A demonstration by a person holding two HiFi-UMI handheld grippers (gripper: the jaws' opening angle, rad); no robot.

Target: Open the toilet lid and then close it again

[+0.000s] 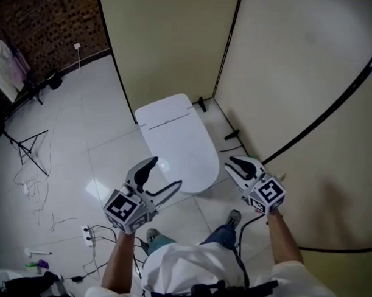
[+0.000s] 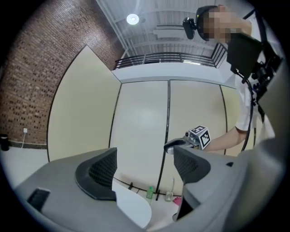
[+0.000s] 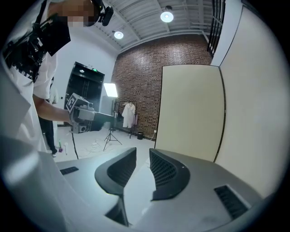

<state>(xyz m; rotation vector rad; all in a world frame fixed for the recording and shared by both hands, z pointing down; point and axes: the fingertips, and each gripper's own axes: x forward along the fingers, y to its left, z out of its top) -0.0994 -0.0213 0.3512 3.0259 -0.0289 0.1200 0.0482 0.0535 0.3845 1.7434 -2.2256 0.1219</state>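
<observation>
The white toilet [image 1: 186,175] stands against the beige partition with its lid [image 1: 176,139] down flat. My left gripper [image 1: 161,177] hovers over the lid's front left edge, jaws wide open and empty. In the left gripper view the gripper [image 2: 145,156] points level at the partition, and a corner of the lid [image 2: 133,208] shows below. My right gripper [image 1: 240,166] hangs just right of the bowl's front, apart from it. Its jaws [image 3: 142,156] stand close together with a narrow gap and hold nothing. The lid [image 3: 135,192] shows pale through that gap.
Beige partition panels [image 1: 170,42] close in the back and right side. Small bottles [image 2: 149,192] stand on the floor by the wall. Cables and a power strip [image 1: 87,235] lie at the left, near a light stand [image 1: 29,147]. The person's feet [image 1: 233,218] are in front of the toilet.
</observation>
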